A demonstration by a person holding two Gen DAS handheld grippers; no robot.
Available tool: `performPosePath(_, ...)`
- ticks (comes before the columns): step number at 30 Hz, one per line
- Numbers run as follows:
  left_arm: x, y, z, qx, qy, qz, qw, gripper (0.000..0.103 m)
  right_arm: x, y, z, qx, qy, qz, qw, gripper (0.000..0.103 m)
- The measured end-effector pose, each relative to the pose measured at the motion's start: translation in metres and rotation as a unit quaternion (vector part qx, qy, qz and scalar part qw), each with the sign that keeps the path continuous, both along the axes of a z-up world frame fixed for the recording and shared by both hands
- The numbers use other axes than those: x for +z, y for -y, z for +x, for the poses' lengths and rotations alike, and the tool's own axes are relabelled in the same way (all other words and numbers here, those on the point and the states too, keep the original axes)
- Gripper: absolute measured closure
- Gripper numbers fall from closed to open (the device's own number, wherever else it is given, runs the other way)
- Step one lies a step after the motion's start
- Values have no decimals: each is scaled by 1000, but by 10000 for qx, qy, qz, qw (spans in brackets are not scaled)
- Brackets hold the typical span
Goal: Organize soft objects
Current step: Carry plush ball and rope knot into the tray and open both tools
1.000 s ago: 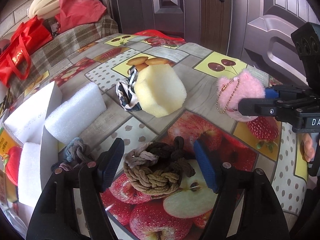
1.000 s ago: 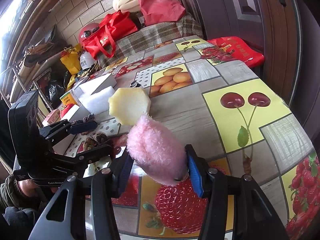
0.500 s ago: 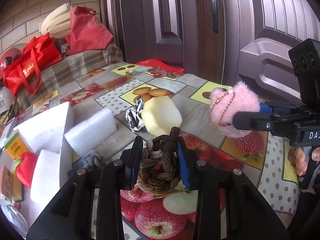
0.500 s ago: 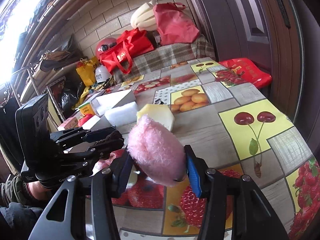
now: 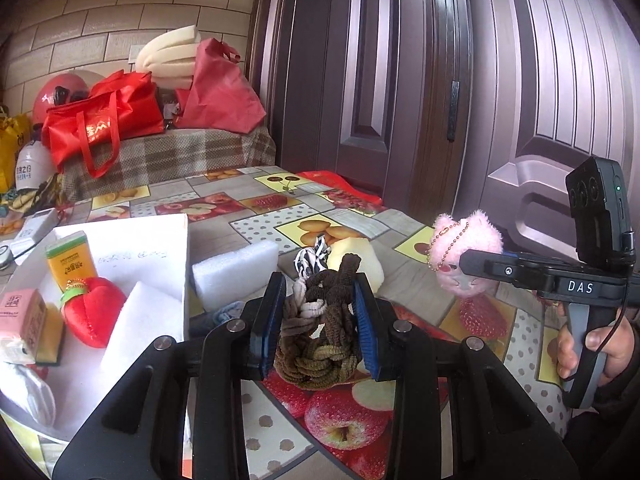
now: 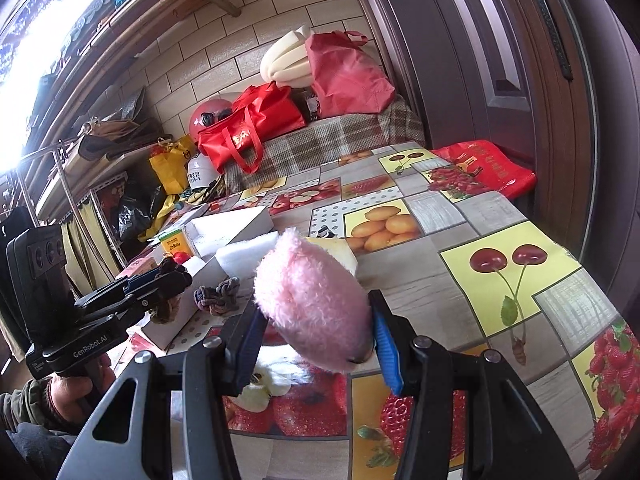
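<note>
My left gripper (image 5: 320, 328) is shut on a bundle of brown and tan braided hair ties (image 5: 320, 336), held above the fruit-print table (image 5: 404, 276). My right gripper (image 6: 316, 336) is shut on a pink plush toy (image 6: 312, 312) with a bead chain, also held off the table; it shows in the left wrist view (image 5: 464, 252) to the right. A white box (image 5: 132, 240) at the left holds a red plush strawberry (image 5: 94, 312) and white foam pieces. A yellow sponge (image 5: 364, 260), a zebra-print scrunchie (image 5: 310, 260) and a white foam block (image 5: 234, 272) lie on the table beyond.
A grey-blue knotted hair tie (image 6: 218, 296) lies on the table by the box. Small cartons (image 5: 70, 260) stand in the box. Red bags (image 5: 104, 124) and foam rolls sit on a plaid-covered bench behind the table. A dark door (image 5: 400, 80) stands at the back right.
My left gripper closed on the hair ties and lifted them off the table. My right gripper has risen with the pink plush. Both views now tilt up.
</note>
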State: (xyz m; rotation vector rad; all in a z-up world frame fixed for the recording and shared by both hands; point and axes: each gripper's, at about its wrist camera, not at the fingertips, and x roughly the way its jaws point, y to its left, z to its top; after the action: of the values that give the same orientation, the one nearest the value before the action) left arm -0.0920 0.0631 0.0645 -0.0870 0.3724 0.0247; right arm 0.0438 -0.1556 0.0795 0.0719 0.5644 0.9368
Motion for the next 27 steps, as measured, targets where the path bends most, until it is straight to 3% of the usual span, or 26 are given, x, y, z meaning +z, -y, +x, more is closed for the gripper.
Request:
performPosePath(14, -1, -39, -30, 804, 180, 149, 9965, 70, 12, -61, -38, 465, 893, -194, 9947, 53)
performPosePath(27, -3, -101, -53, 1508, 203, -10, 9884, 70, 4, -116, -58, 1092, 941, -504, 9883, 53)
